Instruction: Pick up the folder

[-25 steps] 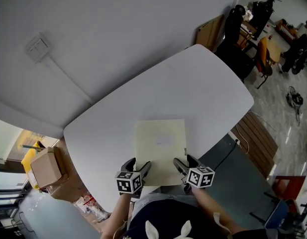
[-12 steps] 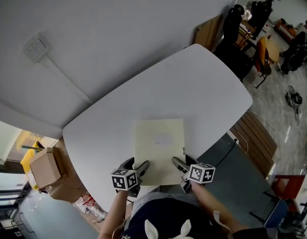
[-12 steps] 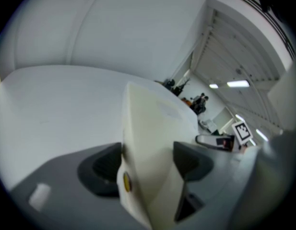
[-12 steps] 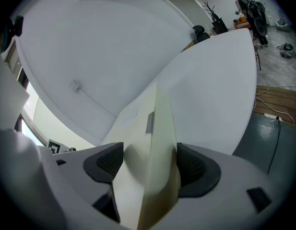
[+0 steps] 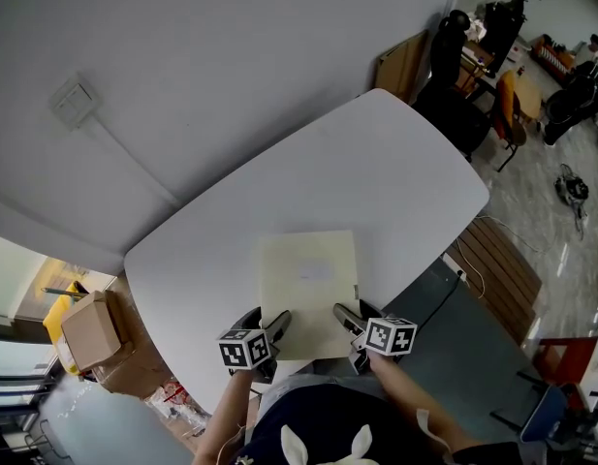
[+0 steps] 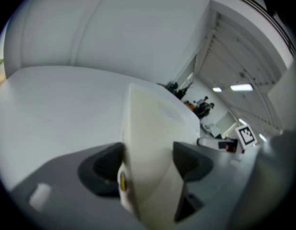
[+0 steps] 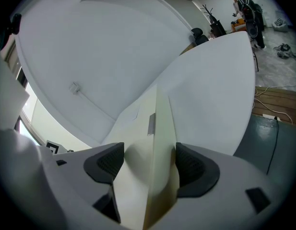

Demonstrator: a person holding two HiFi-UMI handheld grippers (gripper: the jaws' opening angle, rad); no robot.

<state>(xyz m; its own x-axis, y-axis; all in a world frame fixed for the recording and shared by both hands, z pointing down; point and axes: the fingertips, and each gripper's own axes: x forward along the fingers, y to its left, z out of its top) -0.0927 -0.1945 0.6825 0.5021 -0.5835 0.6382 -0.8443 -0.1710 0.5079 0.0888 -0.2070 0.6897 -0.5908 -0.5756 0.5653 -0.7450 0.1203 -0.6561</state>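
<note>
A cream folder (image 5: 308,289) lies on the white table (image 5: 376,163), its near edge at the table's near rim. My left gripper (image 5: 267,323) holds the folder's near left corner, and my right gripper (image 5: 360,315) holds its near right corner. In the left gripper view the folder (image 6: 152,128) fills the space between the two dark pads of the left gripper (image 6: 148,162). In the right gripper view the folder's thick edge (image 7: 159,128) sits between the pads of the right gripper (image 7: 150,162), with a small metal clip on the cover.
A cardboard box (image 5: 90,327) stands on the floor to the left, below the table. At the far right end of the table are a black chair (image 5: 452,61) and a wooden board (image 5: 410,61). Slatted wood (image 5: 492,260) lies on the floor at the right.
My left gripper has shifted slightly to the left along the folder's near edge. The folder and the right gripper have hardly moved.
</note>
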